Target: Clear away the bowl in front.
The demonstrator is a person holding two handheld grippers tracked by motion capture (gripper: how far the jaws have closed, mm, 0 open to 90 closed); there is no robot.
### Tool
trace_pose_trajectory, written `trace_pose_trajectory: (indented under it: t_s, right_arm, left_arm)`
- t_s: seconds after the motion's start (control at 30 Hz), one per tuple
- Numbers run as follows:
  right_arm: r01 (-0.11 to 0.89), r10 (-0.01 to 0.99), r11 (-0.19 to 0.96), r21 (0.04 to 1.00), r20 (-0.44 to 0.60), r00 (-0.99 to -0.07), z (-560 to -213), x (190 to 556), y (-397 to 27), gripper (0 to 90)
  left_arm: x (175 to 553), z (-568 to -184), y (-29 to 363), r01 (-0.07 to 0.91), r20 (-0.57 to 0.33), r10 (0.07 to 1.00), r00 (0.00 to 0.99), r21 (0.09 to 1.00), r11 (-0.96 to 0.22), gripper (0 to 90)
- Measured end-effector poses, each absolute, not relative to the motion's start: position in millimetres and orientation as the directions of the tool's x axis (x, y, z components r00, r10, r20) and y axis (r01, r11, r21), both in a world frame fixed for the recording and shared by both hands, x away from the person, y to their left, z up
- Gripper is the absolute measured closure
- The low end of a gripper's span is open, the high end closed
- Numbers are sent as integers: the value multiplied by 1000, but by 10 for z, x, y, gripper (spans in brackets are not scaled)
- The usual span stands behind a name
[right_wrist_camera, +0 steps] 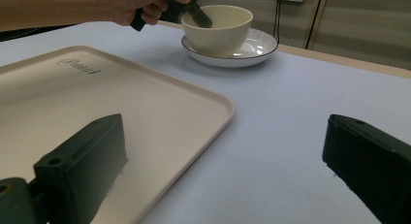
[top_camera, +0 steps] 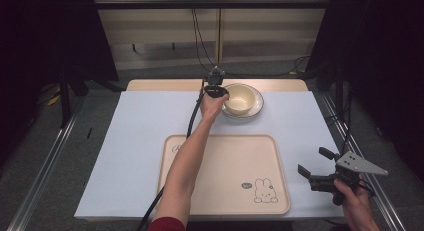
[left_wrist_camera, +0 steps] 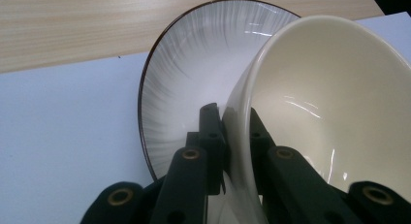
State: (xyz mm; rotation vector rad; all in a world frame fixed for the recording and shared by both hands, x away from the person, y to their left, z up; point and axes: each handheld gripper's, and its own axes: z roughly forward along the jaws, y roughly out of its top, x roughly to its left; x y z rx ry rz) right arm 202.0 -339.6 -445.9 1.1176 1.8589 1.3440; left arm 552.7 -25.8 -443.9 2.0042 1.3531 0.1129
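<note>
Your left gripper [left_wrist_camera: 231, 136] has its jaws clenched on the thin bowl [left_wrist_camera: 339, 112] rim, so the bowl can slip onto the plate [left_wrist_camera: 194, 64] if you tilt it, while your right gripper [right_wrist_camera: 223, 180] jaws are released.

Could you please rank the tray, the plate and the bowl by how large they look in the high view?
1. tray, by far the largest.
2. plate, its rim showing around the bowl.
3. bowl, sitting on the plate, gripped at its rim by the left gripper.
</note>
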Motion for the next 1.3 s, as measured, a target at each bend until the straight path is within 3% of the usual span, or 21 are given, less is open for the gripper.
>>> trace_pose_trajectory:
  t_s: [1.3]
  right_arm:
    - [275, 878, 138, 951, 11, -478, -4458, 2005, -3402, 14]
  left_arm:
    - [5286, -3997, 81, 741, -338, 787, 517, 636, -214, 832]
